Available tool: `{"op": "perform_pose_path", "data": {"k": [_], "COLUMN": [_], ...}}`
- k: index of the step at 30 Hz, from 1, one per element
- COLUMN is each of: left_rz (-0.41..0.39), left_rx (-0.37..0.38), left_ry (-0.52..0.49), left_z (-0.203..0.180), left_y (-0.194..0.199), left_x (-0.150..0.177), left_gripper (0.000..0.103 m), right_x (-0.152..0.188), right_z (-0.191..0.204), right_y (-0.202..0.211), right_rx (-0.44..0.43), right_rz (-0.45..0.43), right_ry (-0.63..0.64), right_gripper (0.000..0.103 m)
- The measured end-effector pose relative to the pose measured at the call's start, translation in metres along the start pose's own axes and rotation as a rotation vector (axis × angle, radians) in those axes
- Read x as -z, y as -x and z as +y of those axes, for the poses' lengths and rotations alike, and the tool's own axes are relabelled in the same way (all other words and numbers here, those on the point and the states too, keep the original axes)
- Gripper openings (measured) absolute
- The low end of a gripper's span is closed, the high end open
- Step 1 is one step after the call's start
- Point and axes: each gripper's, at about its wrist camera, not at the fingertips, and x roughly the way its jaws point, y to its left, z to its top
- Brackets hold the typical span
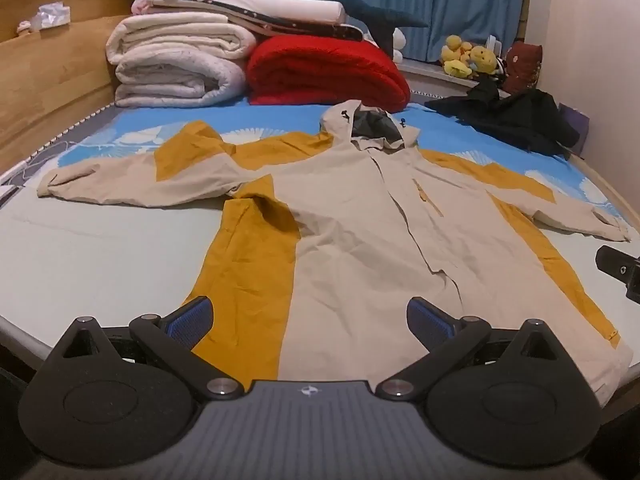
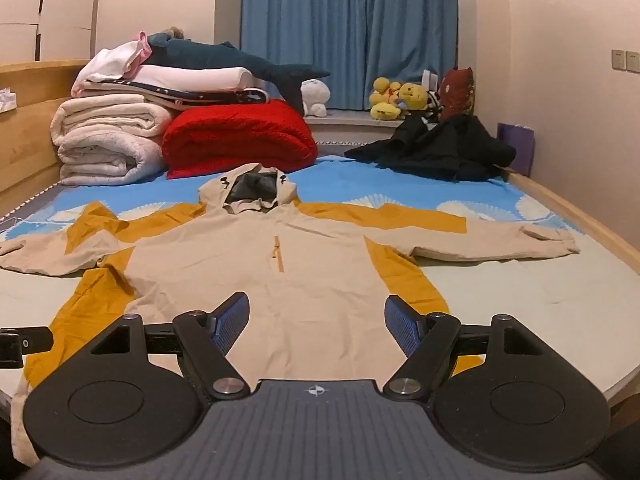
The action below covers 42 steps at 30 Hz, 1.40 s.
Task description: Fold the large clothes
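A beige and mustard hooded jacket (image 1: 352, 216) lies flat, front up, on the bed, both sleeves spread out sideways and the hood toward the far end; it also shows in the right wrist view (image 2: 312, 276). My left gripper (image 1: 308, 316) is open and empty above the jacket's hem, left of centre. My right gripper (image 2: 316, 320) is open and empty above the hem, right of centre. A part of the right gripper (image 1: 620, 270) shows at the right edge of the left wrist view, and a part of the left gripper (image 2: 20, 344) at the left edge of the right wrist view.
Folded white quilts (image 1: 176, 64) and a red blanket (image 1: 324, 72) are stacked at the far left of the bed, a plush shark (image 2: 240, 60) on top. A black garment (image 2: 436, 152) lies at the far right. Plush toys (image 2: 396, 98) sit on the sill before a blue curtain (image 2: 348, 20). Wooden bed frame (image 1: 48, 76) left.
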Motion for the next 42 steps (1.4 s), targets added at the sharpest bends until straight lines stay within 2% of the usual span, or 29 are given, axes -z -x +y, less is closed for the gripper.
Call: {"op": "perform_pose_path", "data": {"k": [4,6,9,17,30,42], "left_rz": [0.002,0.006,0.017,0.013,0.027,0.007], "left_rx": [-0.009,-0.017,-0.011,-0.019,-0.02,0.001], "left_ry": [-0.015,-0.008,0.005,-0.014,-0.03,-0.039], "left_z": [-0.003,-0.003,0.0,-0.003,-0.004,-0.005], "left_y": [-0.001,-0.002,-0.005,-0.005,-0.006,-0.003], "left_x": [0.001,0.001,0.001,0.003,0.003,0.001], "left_gripper": [0.103,0.103,0.103,0.103,0.103,0.103], "right_x": [0.0,0.0,0.0,0.002,0.002,0.002], "right_z": [-0.007,-0.011,-0.013,-0.008,-0.004,0.0], "right_y": [-0.002,-0.004,-0.008,-0.012,-0.011,-0.009], "right_rx": [0.006,0.003,-0.008,-0.016,-0.005,0.001], "right_rz": [0.013,0.032,0.058,0.083,0.077,0.057], "right_ry": [-0.036,-0.056,-0.063,-0.037,0.006,0.025], "right_gripper": [0.082,0.093,0.102,0.102,0.102,0.102]}}
